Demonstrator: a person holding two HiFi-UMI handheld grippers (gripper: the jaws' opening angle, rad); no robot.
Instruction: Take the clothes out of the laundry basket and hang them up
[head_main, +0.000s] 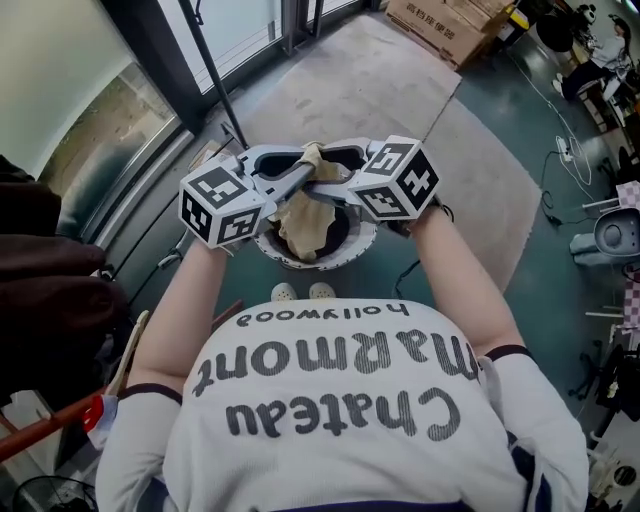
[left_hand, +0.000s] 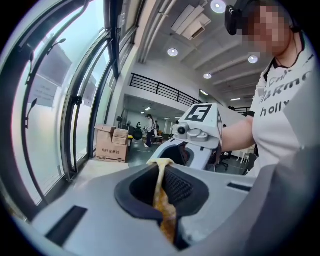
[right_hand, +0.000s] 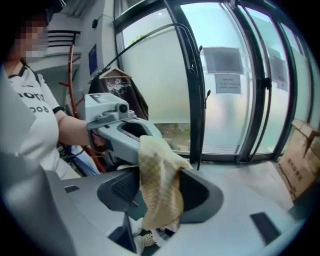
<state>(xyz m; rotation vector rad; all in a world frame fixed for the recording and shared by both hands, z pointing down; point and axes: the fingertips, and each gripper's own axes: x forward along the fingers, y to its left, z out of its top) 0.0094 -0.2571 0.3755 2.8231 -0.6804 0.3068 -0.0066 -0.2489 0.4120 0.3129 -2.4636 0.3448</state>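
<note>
Head view shows the tan waffle-weave cloth hanging over the round white laundry basket, pinched thinly between the left gripper's closed jaws. The right gripper gapes around a fold, unclamped. That thin pinch may slip, dropping the cloth back.

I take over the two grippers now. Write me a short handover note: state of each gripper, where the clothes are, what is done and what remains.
Left gripper: shut on the beige cloth, pinching its edge.
Right gripper: open; the same cloth hangs between its jaws, not clamped.
Cloth: held up between both grippers, above the white laundry basket on the floor.
Done: this one piece is picked up.
Left: hang the cloth up. The cloth hides the inside of the basket, so I cannot tell whether more clothes remain.
</note>
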